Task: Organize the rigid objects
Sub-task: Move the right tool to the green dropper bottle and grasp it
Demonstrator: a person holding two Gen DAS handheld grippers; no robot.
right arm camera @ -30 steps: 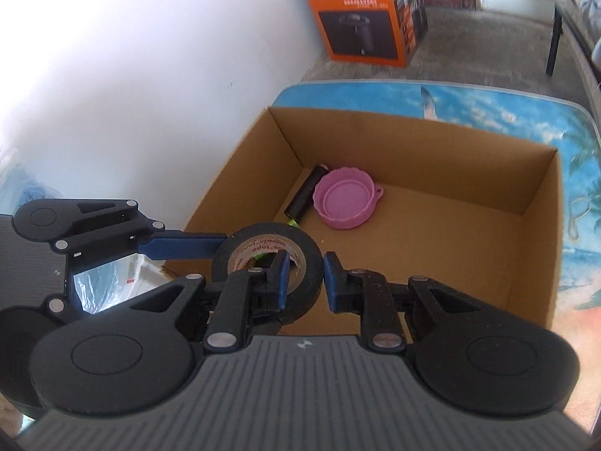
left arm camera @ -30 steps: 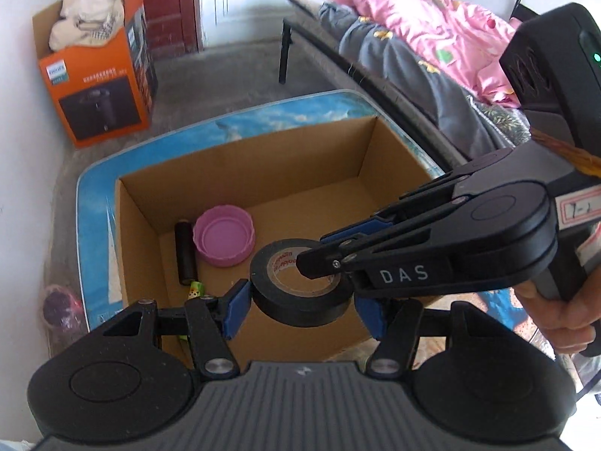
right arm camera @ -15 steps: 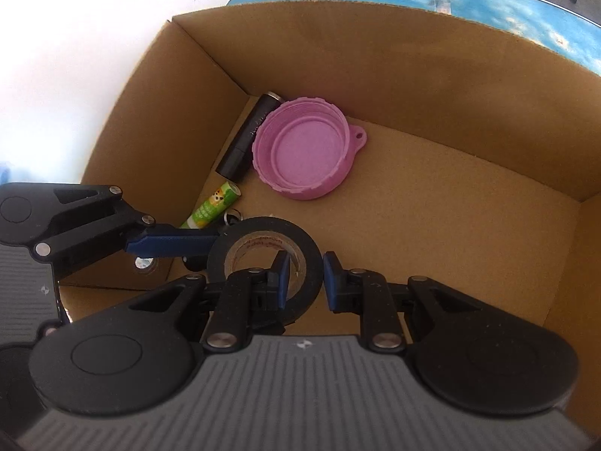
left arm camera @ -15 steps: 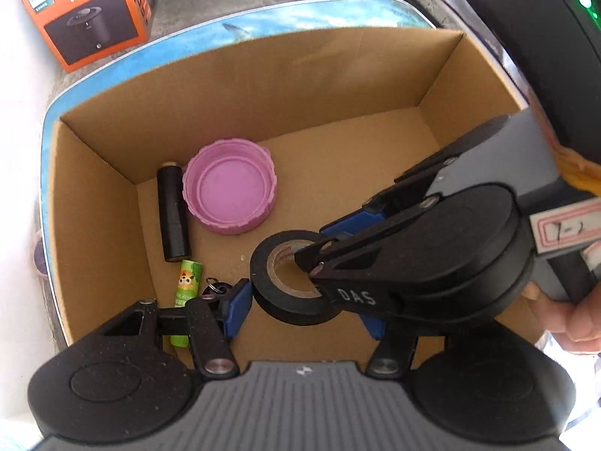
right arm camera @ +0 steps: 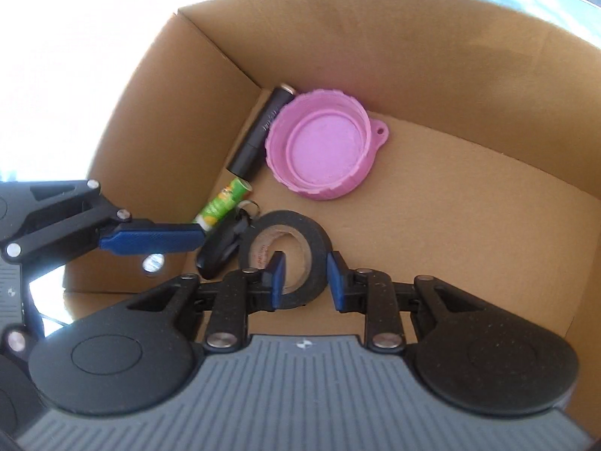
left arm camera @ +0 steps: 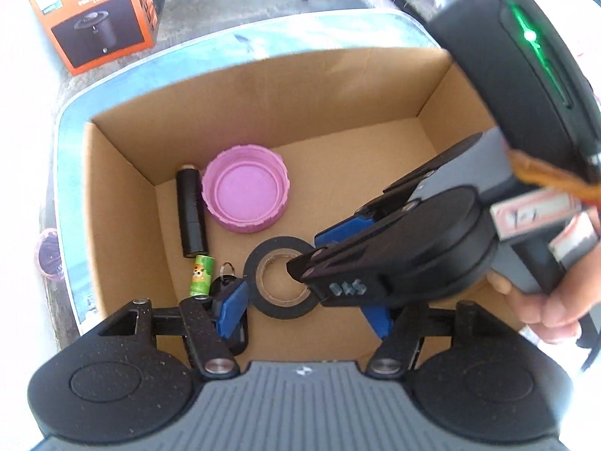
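Observation:
A black tape roll (left arm camera: 280,278) (right arm camera: 285,259) lies flat on the floor of the open cardboard box (left arm camera: 124,195) (right arm camera: 157,120). My right gripper (right arm camera: 306,280) (left arm camera: 311,251) straddles the roll's wall, one finger in the hole and one outside. Its jaws are opening and no longer pinch the wall. My left gripper (left arm camera: 305,314) hangs over the roll with its jaws opening. Its left pad (left arm camera: 233,308) is close to the roll's rim, its right pad stands well apart. A pink lid (left arm camera: 246,188) (right arm camera: 323,150) lies further in.
Along the box's left wall lie a black cylinder (left arm camera: 191,214), a small green tube (left arm camera: 202,274) and a black key fob (right arm camera: 221,248). The box sits on a blue patterned table (left arm camera: 71,120). An orange carton (left arm camera: 97,18) stands on the floor. A person's hand (left arm camera: 544,300) holds the right gripper.
Both grippers have sunk into the box with the tape roll. The right jaws, shut on the roll's wall before, have parted; the left jaws have widened. The roll now rests on the box floor.

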